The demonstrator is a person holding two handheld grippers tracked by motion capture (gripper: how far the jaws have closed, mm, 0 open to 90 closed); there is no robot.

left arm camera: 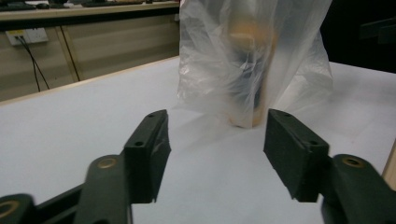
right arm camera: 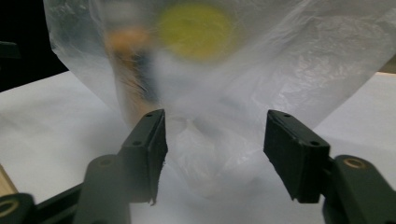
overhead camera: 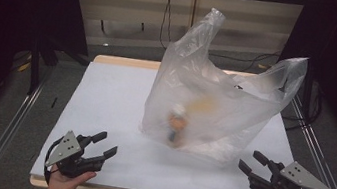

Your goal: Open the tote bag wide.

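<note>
counting one plastic bag (overhead camera: 216, 96) on the bench (overhead camera: 105, 100); our left tongs (overhead camera: 100, 146) and right tongs (overhead camera: 251, 162) sit half spread, holding nothing.

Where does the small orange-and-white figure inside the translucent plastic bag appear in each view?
High view: centre, low inside the translucent plastic bag, small orange-and-white figure.
Left gripper view: upper centre-right, a blurred orange-and-dark shape through the plastic.
Right gripper view: upper left, blurred.
Shared landmark: the white table sheet.
</note>
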